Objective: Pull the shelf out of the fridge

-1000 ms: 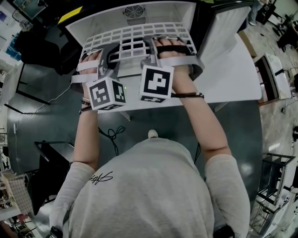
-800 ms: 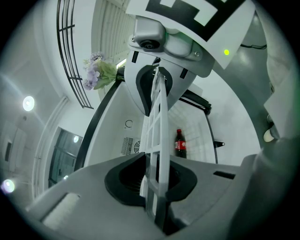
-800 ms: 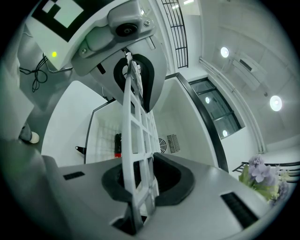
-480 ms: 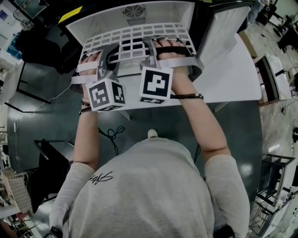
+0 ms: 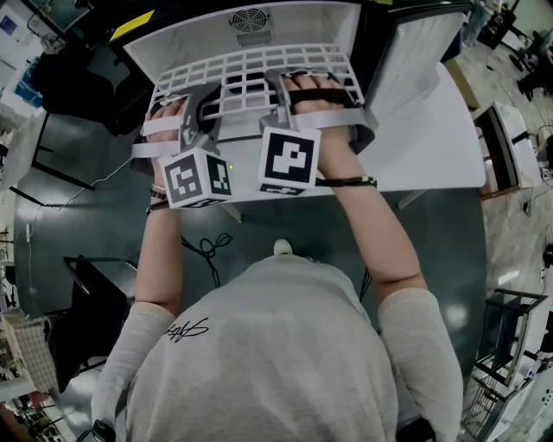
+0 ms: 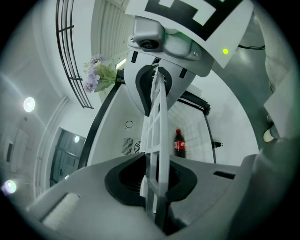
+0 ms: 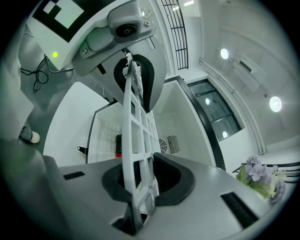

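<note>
A white grid shelf [image 5: 251, 71] sticks out of the open white fridge [image 5: 199, 36] on the table. My left gripper [image 5: 200, 97] is shut on the shelf's front edge at its left part, and my right gripper [image 5: 283, 86] is shut on the same edge further right. In the left gripper view the shelf [image 6: 158, 136] runs edge-on between the pads of the left gripper [image 6: 157, 190], with the right gripper [image 6: 154, 89] clamped further along. The right gripper view shows the shelf [image 7: 136, 150] pinched in the right gripper [image 7: 140, 194], with the left gripper [image 7: 136, 79] beyond.
A cola bottle [image 6: 178, 143] stands inside the fridge by the back wall, near a round vent [image 5: 248, 21]. The fridge door [image 5: 415, 52] hangs open at the right. The white table [image 5: 432, 147] carries the fridge. A bunch of artificial flowers [image 6: 96, 75] is off to the side.
</note>
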